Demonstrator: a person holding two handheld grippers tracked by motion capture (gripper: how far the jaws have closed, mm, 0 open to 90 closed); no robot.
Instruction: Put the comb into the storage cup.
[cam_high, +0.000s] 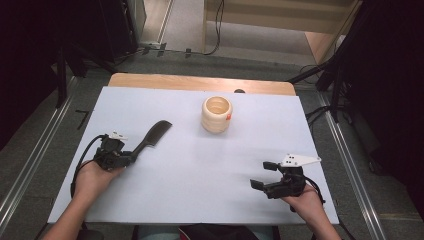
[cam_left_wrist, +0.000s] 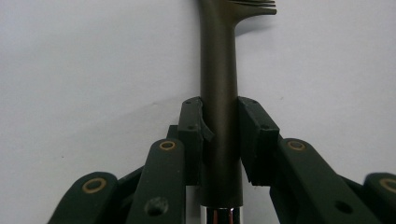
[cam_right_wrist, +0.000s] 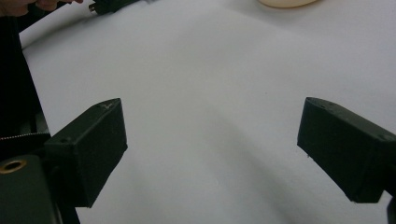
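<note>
- The left gripper (cam_high: 131, 156) sits at the near left of the white table (cam_high: 200, 190), held in the person's left hand (cam_high: 92, 180).
- Its jaws are clamped on the handle of a dark comb (cam_high: 152, 136); in the left gripper view both pads (cam_left_wrist: 191, 135) press against the handle's sides, with the comb (cam_left_wrist: 219, 93) running straight out between them.
- The comb lies low over the table and slants from the gripper toward the far right, its toothed end pointing toward the middle of the table.
- A cream ribbed cup (cam_high: 217, 114) stands upright at the far middle of the table, well apart from the comb's tip.
- The right gripper (cam_high: 260, 175) rests at the near right in the right hand (cam_high: 305, 200), its jaws spread wide with nothing between them; bare table shows between its pads (cam_right_wrist: 93, 144).
</note>
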